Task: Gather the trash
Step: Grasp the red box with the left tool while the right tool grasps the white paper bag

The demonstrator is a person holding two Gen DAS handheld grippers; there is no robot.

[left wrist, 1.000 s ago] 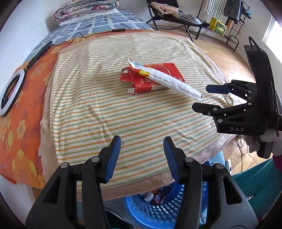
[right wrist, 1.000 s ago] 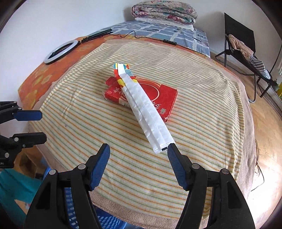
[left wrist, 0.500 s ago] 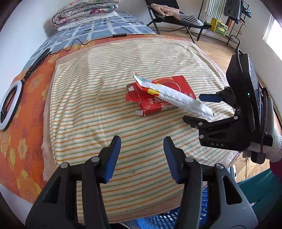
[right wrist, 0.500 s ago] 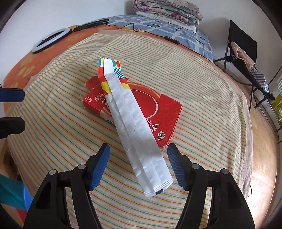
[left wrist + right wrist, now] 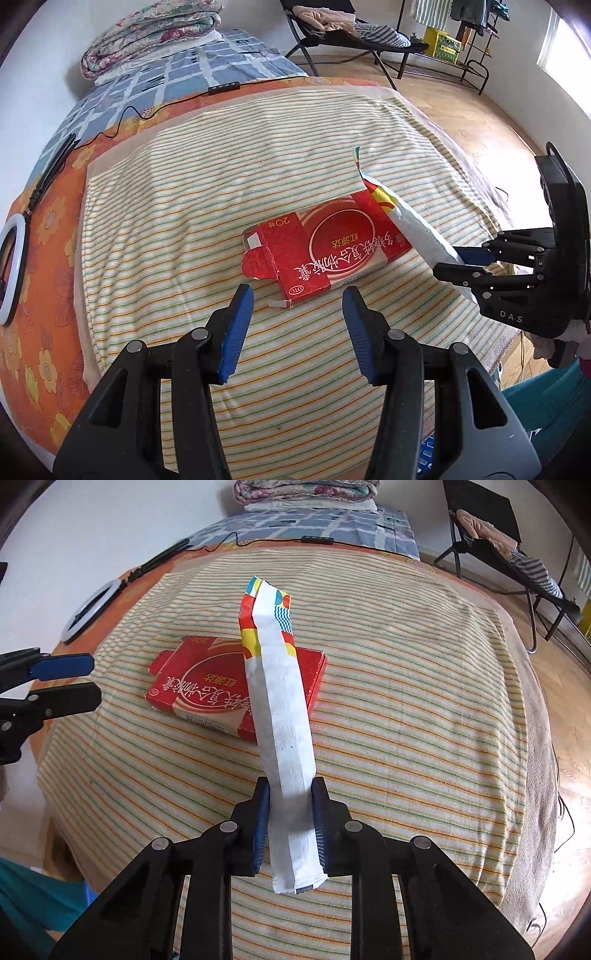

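Observation:
A long white wrapper (image 5: 284, 709) with a colourful torn end lies across a flattened red carton (image 5: 207, 690) on the striped blanket. My right gripper (image 5: 290, 827) is shut on the wrapper's near end; it also shows in the left wrist view (image 5: 458, 264), with the wrapper (image 5: 413, 229) tilted up from the carton (image 5: 325, 251). My left gripper (image 5: 297, 328) is open and empty, just short of the carton's near edge; it shows at the left of the right wrist view (image 5: 79, 683).
The striped blanket (image 5: 192, 206) covers an orange flowered sheet (image 5: 48, 236). A ring light (image 5: 9, 273) and a black cable (image 5: 110, 129) lie at the left. Folded quilts (image 5: 147, 44) sit at the back. A folding chair (image 5: 354, 37) stands on the wooden floor.
My right gripper moved forward and closed on the wrapper's near end, lifting it. My left gripper advanced toward the red carton, and the blue basket dropped out of view.

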